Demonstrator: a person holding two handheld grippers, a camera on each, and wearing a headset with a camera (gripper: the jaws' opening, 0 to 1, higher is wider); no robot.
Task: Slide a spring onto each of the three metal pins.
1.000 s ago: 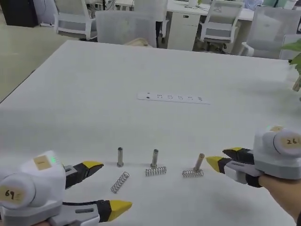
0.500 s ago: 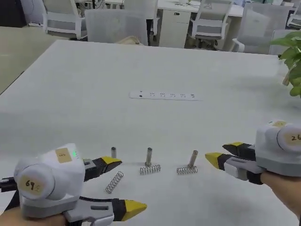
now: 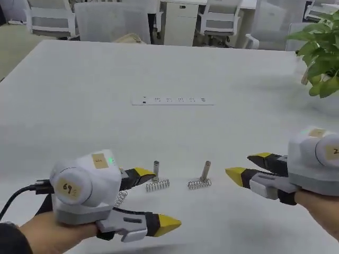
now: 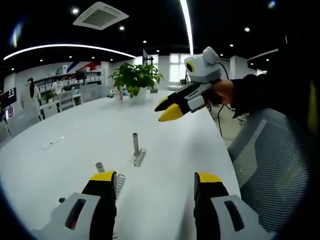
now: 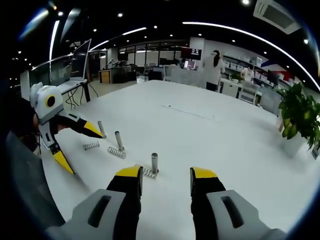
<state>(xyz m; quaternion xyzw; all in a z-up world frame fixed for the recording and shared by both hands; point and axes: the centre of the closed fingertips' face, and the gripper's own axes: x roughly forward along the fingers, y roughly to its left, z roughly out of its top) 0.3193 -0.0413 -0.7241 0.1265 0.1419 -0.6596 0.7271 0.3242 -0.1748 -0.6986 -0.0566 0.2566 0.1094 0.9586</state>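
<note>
Springs (image 3: pixel 199 183) lie beside upright pins (image 3: pixel 206 170) near the desk's (image 3: pixel 159 69) front edge, flanked by the left gripper (image 3: pixel 164 198) and right gripper (image 3: pixel 239 164), both with jaws apart.

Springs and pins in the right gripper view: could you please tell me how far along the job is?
Done: nothing; the three springs lie on the table beside the bare pins. In hand: nothing; the left gripper and right gripper are open and empty. Left: all three springs.
</note>
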